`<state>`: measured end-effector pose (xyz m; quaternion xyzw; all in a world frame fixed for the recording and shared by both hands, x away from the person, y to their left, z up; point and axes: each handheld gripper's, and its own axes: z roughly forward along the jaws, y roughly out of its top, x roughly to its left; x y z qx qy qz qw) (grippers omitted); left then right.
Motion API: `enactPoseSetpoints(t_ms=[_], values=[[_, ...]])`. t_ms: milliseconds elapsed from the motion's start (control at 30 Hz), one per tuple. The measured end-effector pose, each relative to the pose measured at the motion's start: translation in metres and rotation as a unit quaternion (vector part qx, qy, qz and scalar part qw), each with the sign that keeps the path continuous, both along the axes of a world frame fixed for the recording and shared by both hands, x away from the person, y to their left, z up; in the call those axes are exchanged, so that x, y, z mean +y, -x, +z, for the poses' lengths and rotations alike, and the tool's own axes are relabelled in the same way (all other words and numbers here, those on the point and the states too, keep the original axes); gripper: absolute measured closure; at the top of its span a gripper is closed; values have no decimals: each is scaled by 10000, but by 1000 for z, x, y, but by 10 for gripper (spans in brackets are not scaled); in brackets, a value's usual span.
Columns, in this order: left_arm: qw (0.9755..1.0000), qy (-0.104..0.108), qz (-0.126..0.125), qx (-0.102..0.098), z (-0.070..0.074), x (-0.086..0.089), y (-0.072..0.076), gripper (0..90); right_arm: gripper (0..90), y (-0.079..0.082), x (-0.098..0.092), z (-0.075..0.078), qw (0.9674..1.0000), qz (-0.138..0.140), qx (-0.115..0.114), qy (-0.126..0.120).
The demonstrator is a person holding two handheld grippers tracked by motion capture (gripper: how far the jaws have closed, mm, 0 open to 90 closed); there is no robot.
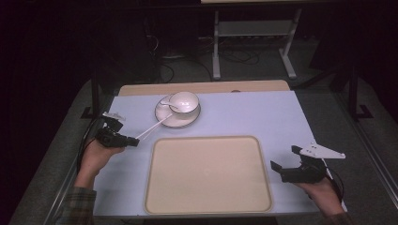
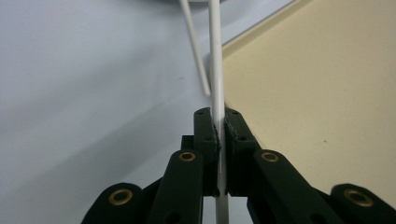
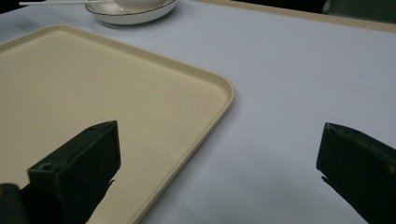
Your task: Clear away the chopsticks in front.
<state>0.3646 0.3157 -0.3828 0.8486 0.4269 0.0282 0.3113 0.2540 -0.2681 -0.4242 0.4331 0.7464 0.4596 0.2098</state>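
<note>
Left claw (image 1: 136, 141) is clamped tight on a white chopstick (image 1: 152, 127), and the left gripper view makes it plain: the stick (image 2: 216, 84) runs straight up between the two black jaws, pinched at their tips, with a tail of it sticking out behind them. A second chopstick (image 2: 195, 51) lies just beside it, slanting away to the left, free of the jaws. From the high view the held chopstick reaches from the claw, near the counter's left edge, up toward the saucer (image 1: 187, 119); whether its far tip touches the saucer rim is too fine to call.

The saucer sits toward the far edge of the counter (image 1: 263, 115), a little left of centre, with a white cup (image 1: 184, 101) standing on it and a white spoon (image 1: 166, 103) resting at the cup's left side. The beige tray (image 1: 206, 173) lies bare in the middle of the near edge, just right of the left claw.

Over at the near right corner, the right claw (image 1: 285, 158) hangs released, jaws spread wide with nothing between them. In the right gripper view it (image 3: 217, 163) looks across the tray's corner (image 3: 196, 84) and the pale counter top (image 3: 299, 70), the saucer (image 3: 135, 16) far off.
</note>
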Motion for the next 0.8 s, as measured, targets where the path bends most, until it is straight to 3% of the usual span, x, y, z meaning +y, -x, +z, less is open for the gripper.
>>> enactPoseSetpoints(t_ms=[333, 800], values=[[9996, 62, -284, 37, -6, -20, 9, 853, 0, 0, 1, 0, 10000, 31, -1, 17], [9966, 125, -807, 78, -20, -61, 23, 853, 0, 1, 2, 0, 10000, 39, -3, 34]])
